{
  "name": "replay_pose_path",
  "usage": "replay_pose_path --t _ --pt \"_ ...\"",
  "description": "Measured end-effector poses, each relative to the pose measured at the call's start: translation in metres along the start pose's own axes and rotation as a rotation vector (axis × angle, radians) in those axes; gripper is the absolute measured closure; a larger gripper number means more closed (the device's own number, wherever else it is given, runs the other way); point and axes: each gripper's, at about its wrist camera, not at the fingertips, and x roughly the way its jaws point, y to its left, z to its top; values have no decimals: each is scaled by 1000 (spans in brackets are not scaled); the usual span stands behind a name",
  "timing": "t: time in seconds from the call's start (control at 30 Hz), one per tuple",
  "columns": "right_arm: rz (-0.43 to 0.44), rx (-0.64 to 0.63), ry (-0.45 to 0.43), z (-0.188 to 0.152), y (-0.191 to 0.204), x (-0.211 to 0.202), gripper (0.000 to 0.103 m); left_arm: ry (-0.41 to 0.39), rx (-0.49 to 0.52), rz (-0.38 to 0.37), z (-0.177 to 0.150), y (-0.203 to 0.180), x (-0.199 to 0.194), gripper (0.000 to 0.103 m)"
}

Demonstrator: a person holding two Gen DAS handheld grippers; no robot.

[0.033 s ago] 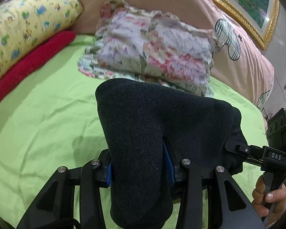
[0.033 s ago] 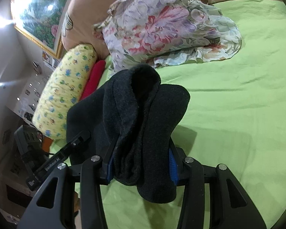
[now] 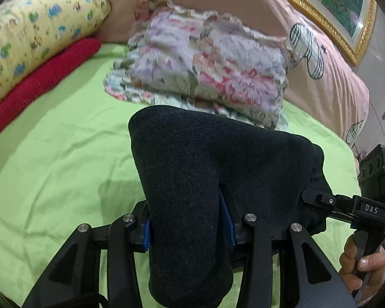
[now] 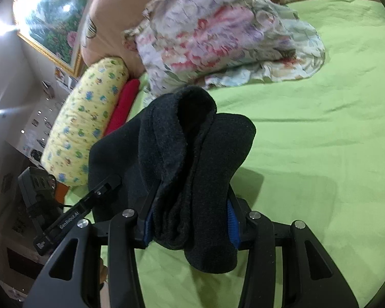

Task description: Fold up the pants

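Green sheet (image 4: 320, 154) beyond jaw-clamped dark pants (image 3: 205, 166).

The dark grey pants (image 3: 205, 169) are bunched up thick and held up above the green bed (image 3: 51, 159). One soft end is squeezed on each side (the fuzzy inside (image 4: 166, 148) is shown at one end). A fold hangs down.

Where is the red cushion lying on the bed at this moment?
In the left wrist view the red cushion lies at the left edge of the green bedsheet, tucked directly beside the yellow patterned pillow.
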Motion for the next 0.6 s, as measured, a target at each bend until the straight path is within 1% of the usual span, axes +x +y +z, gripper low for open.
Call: replay_pose_path --t 0.07,0.1,0.13,0.17,0.2,0.27,0.3,0.37,0.43,0.47,0.53,0.6 --pt "-9 32 38 -3 -10 8 54 18 6 6 -7 1 6 59" --pt "-16 42 50 -5 -14 11 52 20 15 10 -11 1 8 54" --pt "-30 56 56 -7 -20 13 49 19 28 20 -14 0 9 51" --pt "-43 67 55 -9 -24 15 47 17 42 32 -16 0 9 46" --pt "-51 72 55 -10 -28 15 46 14 58 50 -18 -1 9 40" --pt "-63 78 43 -12 -36 14 43 6 83 79 -21 1 10 32" --pt "-75 78 32 -12 -39 13 40 5 95 84 -22 4 11 26" --pt "-88 70 18 -11 -46 11 38 12 84 81 -24 11 13 17" --pt "-96 62 15 -10 -53 12 26 20 66 55 -25 20 18 14" --pt "-110 45 16 -10 -56 14 24 28 54 38 -26 24 21 14" --pt "-123 11 7 -11 -57 16 22 29 60 36 -28 26 26 13" --pt "-148 -24 -7 -13 -56 17 21 17 73 51 -30 25 31 8"
